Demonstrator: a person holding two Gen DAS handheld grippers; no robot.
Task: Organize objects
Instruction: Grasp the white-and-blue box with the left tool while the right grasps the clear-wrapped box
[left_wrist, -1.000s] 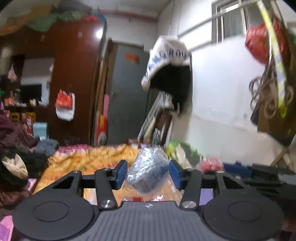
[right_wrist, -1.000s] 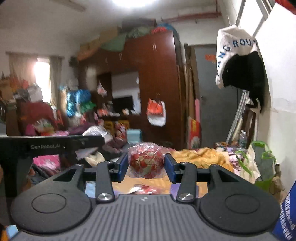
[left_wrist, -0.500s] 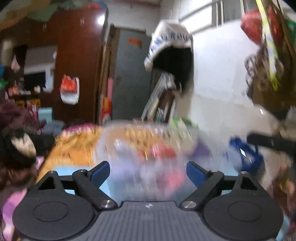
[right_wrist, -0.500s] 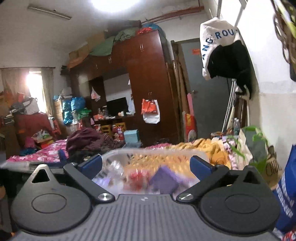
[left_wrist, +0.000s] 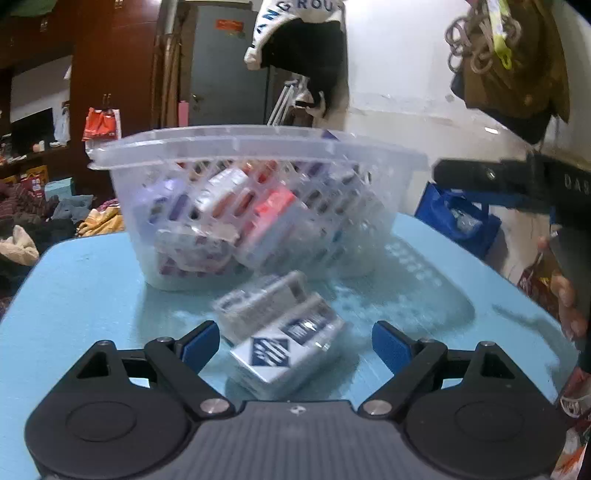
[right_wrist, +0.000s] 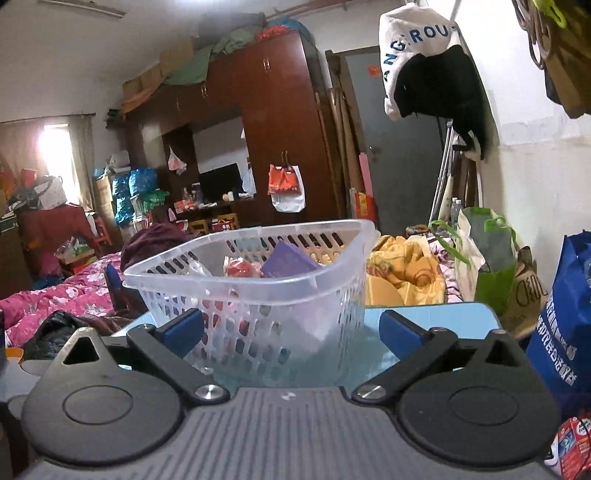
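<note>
A clear plastic basket stands on the light blue table, with several small packets inside, among them a purple box and a red wrapped packet. In front of it on the table lie a white and blue box and a second pale box, both blurred. My left gripper is open just above the table, its fingers wide on either side of the white and blue box without touching it. My right gripper is open and empty, low in front of the basket.
The other gripper's black body and a person's hand sit at the right of the left wrist view. A blue bag and a green bag stand right of the table. A bed with a pink cover lies left.
Both grippers held wrapped packets a second ago and have opened; the packets are gone from the jaws. Both views have dropped toward the table, so the basket and the boxes in front now fill the view.
</note>
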